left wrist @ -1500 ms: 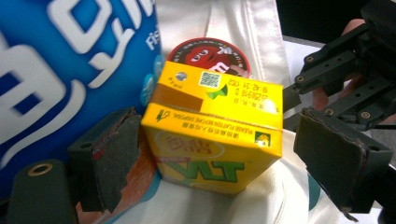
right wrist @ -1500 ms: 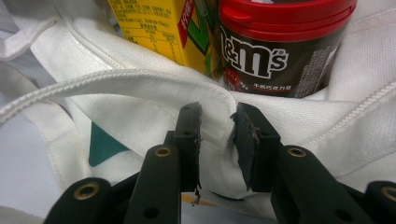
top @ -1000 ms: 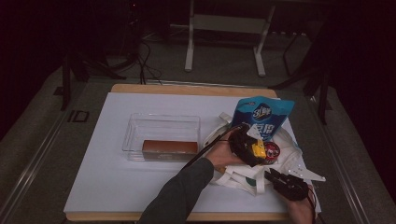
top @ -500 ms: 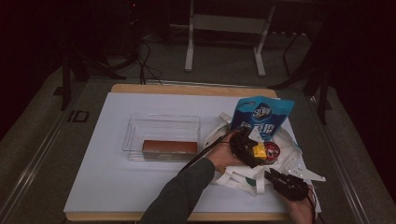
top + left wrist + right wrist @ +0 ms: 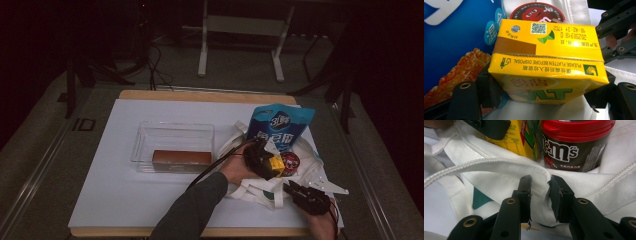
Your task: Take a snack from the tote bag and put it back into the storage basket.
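My left gripper (image 5: 266, 161) reaches into a white tote bag (image 5: 312, 172) at the table's right. Its jaws have just been closing and now press the sides of a yellow drink carton (image 5: 546, 67), which lies tilted between them. The carton (image 5: 276, 164) rests against a blue snack bag (image 5: 280, 127) and a red-lidded M&M's jar (image 5: 290, 160). My right gripper (image 5: 540, 186) is shut on a fold of the tote bag's rim (image 5: 486, 170), holding the mouth apart near the table's front edge (image 5: 302, 194). The jar (image 5: 571, 147) and carton (image 5: 520, 142) stand just behind that rim.
A clear plastic bin (image 5: 172, 135) sits mid-table with a brown box (image 5: 181, 159) inside. White paper covers the tabletop (image 5: 115, 190). The blue snack bag (image 5: 454, 37) stands against the tote's far side. Metal stand legs (image 5: 202, 55) are on the floor beyond.
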Available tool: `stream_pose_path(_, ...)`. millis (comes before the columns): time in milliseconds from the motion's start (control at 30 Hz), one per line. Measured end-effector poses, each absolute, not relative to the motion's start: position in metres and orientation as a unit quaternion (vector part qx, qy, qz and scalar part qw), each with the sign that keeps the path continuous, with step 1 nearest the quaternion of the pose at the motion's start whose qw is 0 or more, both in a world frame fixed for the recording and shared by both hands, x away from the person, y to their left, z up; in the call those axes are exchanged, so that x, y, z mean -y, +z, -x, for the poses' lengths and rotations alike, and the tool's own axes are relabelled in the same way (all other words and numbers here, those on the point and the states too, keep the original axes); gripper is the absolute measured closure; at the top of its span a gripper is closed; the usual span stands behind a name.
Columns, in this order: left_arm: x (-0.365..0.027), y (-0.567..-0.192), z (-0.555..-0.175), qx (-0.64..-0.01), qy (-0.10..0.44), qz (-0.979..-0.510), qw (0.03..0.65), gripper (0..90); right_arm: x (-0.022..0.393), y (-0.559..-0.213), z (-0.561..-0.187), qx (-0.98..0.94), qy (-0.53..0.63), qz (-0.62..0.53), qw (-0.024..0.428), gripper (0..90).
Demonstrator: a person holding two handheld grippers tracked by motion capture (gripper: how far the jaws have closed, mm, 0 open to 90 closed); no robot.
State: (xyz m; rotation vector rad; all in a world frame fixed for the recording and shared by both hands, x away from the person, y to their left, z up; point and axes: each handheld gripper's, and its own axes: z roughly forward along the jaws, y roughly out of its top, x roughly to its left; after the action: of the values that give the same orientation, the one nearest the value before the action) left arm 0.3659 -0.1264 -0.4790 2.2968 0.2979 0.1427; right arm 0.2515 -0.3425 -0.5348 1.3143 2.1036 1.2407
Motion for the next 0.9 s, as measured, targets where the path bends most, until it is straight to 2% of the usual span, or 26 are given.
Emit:
stream_pose_path(467, 0.128, -0.475, -0.359, -0.127, 0.080, -0.907, 0.393, 28.7, 0.343, -0.535, -0.252, -0.745, 0.440, -0.467, 0.182, 70.5)
stream_pose_path(900, 0.123, -0.451, -0.351, -0.124, 0.106, -0.898, 0.408, 28.7, 0.343, -0.535, -0.251, -0.745, 0.440, -0.467, 0.183, 70.5)
